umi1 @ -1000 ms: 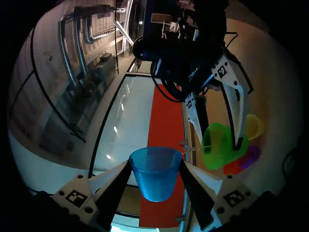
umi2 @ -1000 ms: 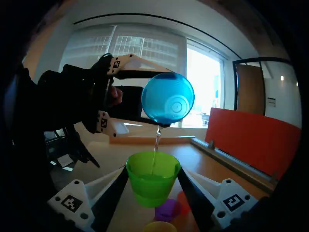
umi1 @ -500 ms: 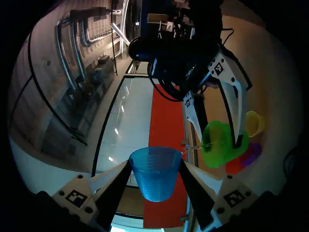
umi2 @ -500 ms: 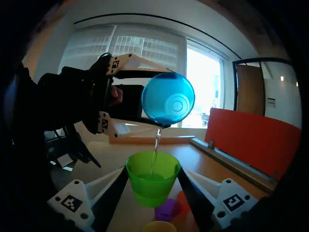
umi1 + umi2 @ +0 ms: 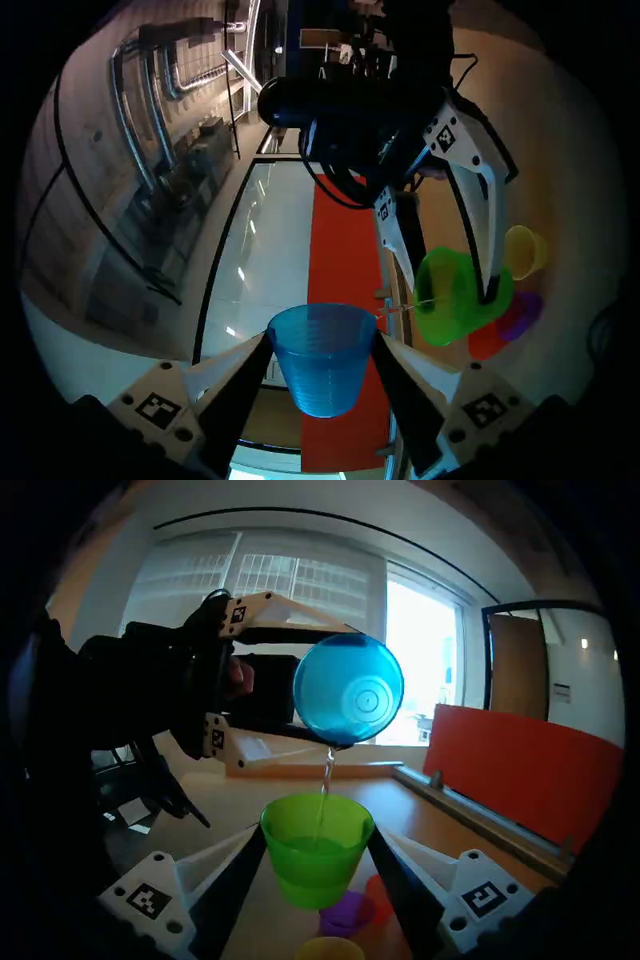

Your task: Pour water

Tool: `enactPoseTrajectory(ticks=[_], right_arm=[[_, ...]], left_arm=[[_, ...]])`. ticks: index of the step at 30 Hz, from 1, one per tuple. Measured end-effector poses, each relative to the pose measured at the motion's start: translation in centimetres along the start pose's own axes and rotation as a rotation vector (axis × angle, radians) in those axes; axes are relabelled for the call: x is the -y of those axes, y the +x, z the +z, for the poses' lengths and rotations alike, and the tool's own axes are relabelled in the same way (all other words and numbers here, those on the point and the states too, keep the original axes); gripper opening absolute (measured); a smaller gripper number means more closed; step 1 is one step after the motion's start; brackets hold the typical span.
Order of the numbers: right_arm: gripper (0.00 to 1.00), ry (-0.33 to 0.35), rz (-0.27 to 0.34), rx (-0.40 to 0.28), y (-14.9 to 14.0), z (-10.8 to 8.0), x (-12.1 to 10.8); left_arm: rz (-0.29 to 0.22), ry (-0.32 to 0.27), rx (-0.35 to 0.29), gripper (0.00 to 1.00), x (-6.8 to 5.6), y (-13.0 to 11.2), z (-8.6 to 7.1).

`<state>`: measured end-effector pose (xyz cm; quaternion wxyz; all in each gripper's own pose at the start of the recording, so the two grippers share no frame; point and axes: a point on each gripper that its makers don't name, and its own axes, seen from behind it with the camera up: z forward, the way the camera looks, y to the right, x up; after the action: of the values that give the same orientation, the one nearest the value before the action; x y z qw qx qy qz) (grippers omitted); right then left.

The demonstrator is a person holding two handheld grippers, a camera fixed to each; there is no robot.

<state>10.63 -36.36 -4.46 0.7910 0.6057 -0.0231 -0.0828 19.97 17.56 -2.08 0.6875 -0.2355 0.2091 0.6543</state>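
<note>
Blue plastic fills the gap of your left gripper (image 5: 320, 340): the blue cup (image 5: 322, 372) is clamped by its sides, one finger pressing on each wall, the jaws spread only as wide as the cup. In the right gripper view you see that cup tipped onto its side high above the tabletop (image 5: 232, 812), base toward the camera, with a thin stream of water (image 5: 326, 778) falling from its lower rim. Your right gripper (image 5: 318, 836) is closed the same way on the green cup (image 5: 316, 864), a finger on each side, holding it upright straight under that rim. Water lies in the green cup's lower part. The two cups are apart, joined only by the stream.

Just below and nearer than the green cup, a purple cup (image 5: 346, 914), an orange cup (image 5: 381, 894) and a yellow cup (image 5: 324, 949) crowd together; you cannot tell whether the green cup rests on the tabletop or is lifted off it. On the right a low rail (image 5: 472, 808) runs along the tabletop's edge, with a red panel (image 5: 520, 760) standing behind it. Open wooden surface stretches to the left of the green cup, toward the far left side
</note>
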Motion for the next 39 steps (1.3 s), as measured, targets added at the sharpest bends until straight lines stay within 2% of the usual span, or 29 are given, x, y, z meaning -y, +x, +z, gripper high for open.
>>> enactPoseTrajectory(ticks=[8,30,39], right_arm=[[0.90,0.001,-0.003,0.000,0.08,-0.06,0.06],[0.90,-0.004,-0.005,-0.001,0.12,-0.24,-0.14],[0.90,-0.004,-0.006,-0.002,0.07,-0.31,-0.12]], left_arm=[[0.010,0.002,-0.002,0.86,0.22,-0.05,0.26],[0.030,-0.002,-0.006,0.86,-0.46,0.57,0.01],[0.033,0.001,-0.007,0.86,-0.34,0.68,-0.02]])
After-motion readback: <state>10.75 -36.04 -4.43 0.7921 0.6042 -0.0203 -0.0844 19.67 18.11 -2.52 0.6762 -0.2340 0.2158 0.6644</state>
